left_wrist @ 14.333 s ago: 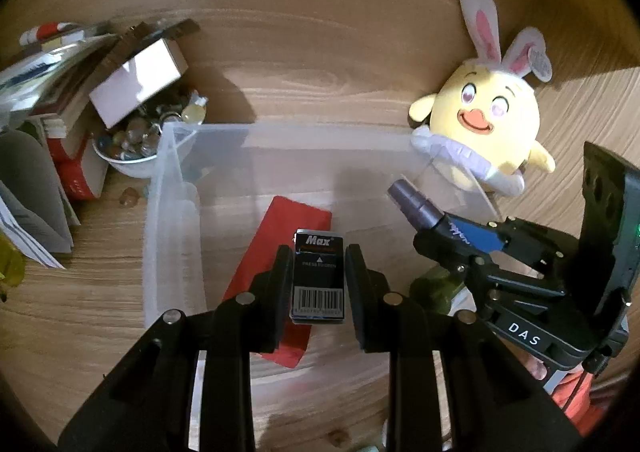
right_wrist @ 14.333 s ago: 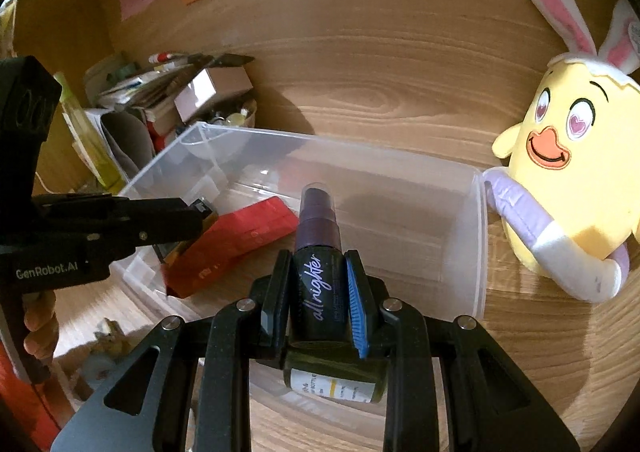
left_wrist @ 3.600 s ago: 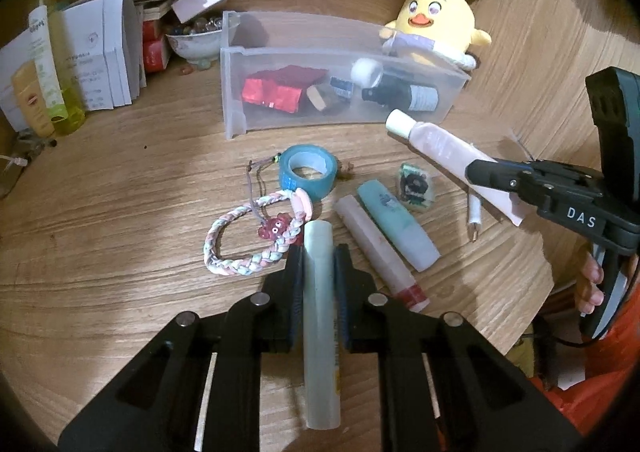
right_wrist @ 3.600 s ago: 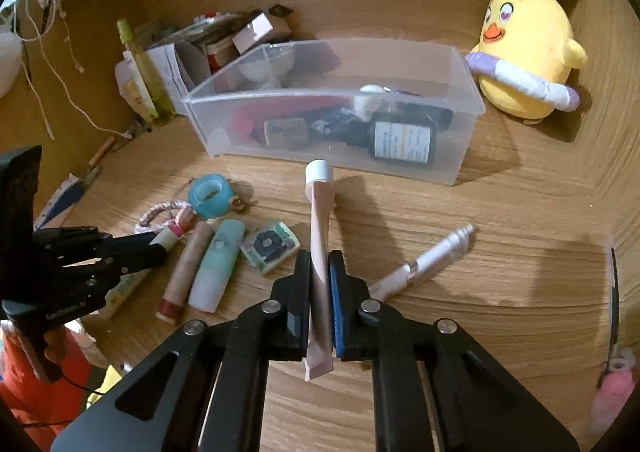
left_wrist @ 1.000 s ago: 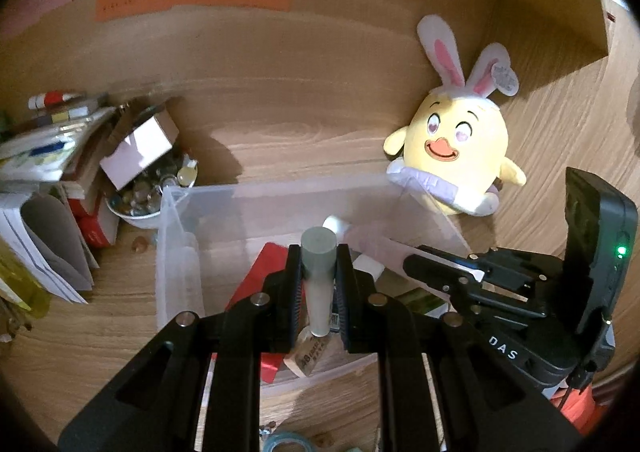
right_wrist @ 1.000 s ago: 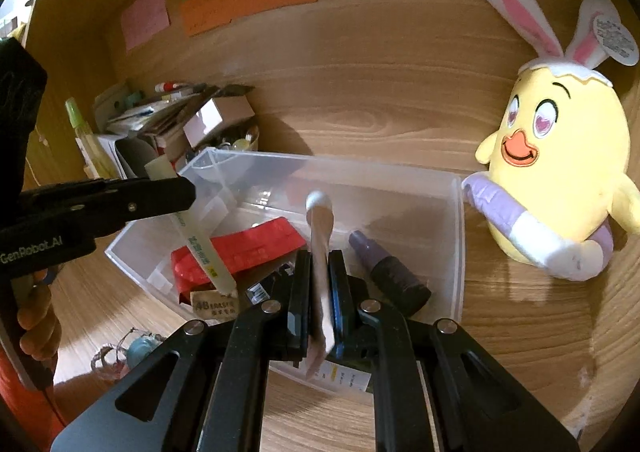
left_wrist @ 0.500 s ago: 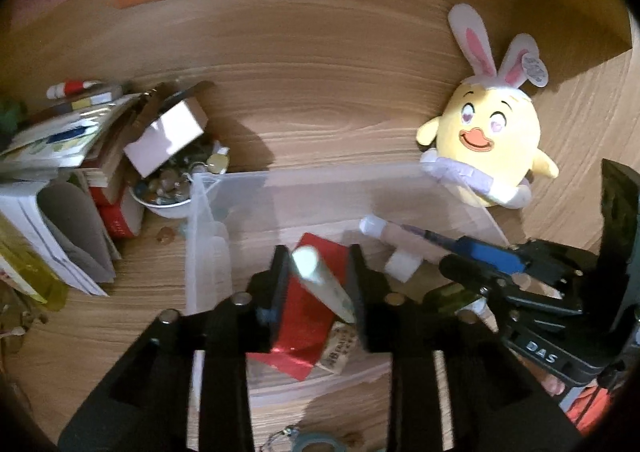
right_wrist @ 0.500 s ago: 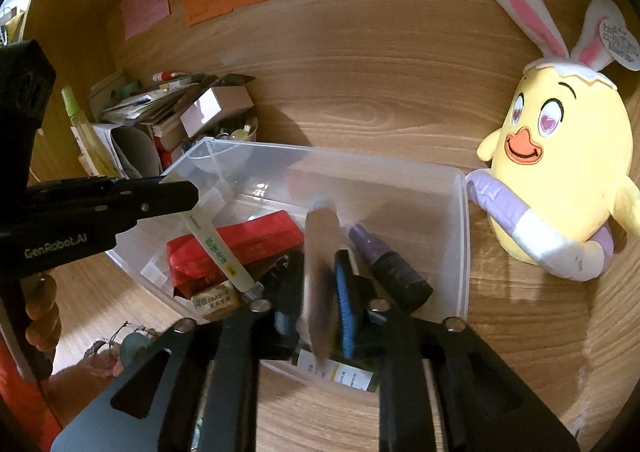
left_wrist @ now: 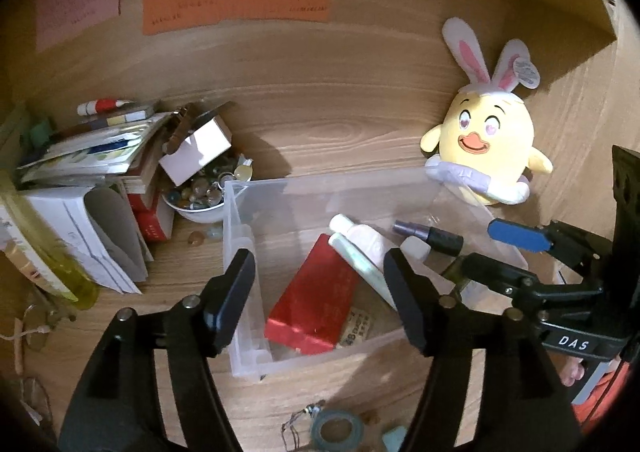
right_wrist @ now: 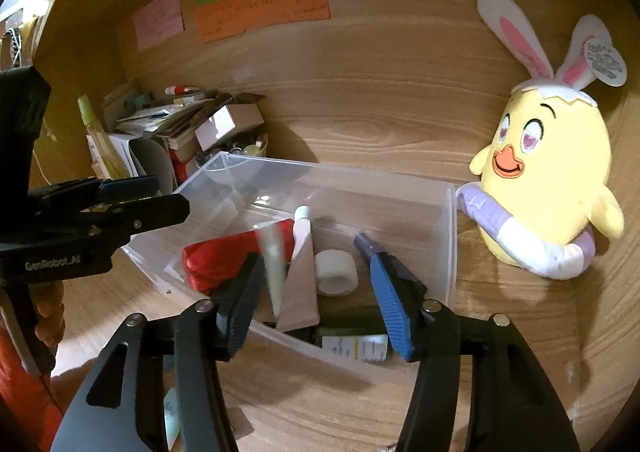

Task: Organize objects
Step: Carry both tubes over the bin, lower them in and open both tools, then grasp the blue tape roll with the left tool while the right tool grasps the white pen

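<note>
left tool (left_wrist: 320, 284) spread | right tool (right_wrist: 316, 292) spread | green tube (right_wrist: 274, 264) blurred, perhaps airborne

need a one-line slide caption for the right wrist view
Right gripper open above the clear bin, pink tube and pale green tube inside; yellow plush chick beside it.

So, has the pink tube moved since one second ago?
Yes. It was clamped in the right gripper above the bin; now the jaws are open and the pink tube lies inside the bin, beside the white roll.
</note>
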A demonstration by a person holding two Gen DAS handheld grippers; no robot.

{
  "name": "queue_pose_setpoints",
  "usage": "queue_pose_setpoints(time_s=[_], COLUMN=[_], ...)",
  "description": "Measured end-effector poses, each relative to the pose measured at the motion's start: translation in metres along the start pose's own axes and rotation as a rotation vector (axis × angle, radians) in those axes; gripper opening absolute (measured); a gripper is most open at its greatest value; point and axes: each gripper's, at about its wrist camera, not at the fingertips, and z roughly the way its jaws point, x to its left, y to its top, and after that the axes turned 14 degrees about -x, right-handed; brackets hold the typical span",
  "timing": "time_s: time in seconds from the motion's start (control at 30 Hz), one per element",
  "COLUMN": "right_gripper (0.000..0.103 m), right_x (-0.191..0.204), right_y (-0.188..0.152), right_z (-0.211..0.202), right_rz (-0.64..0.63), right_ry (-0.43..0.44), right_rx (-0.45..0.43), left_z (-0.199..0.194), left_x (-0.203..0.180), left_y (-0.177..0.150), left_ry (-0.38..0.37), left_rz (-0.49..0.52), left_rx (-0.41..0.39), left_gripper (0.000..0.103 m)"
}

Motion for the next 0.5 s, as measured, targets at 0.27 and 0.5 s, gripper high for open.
queue_pose_setpoints(time_s=[0.27, 0.5], right_gripper=[0.064, 0.067], right_x=[0.002, -0.001], right_y=[-0.01, -0.033], right_z=[-0.026, -0.042], right_rz=[0.014, 0.068], right_ry=[-0.04, -0.065], right_rx=[-0.013, 0.016], left_z=[-0.026, -0.039], left_x=[0.003, 0.012], left_y=[-0.013, -0.035], left_ry=[0.015, 0.033], left_rz=[0.012, 0.011], left_rx=[-0.013, 0.022], left_gripper=[0.081, 0.084])
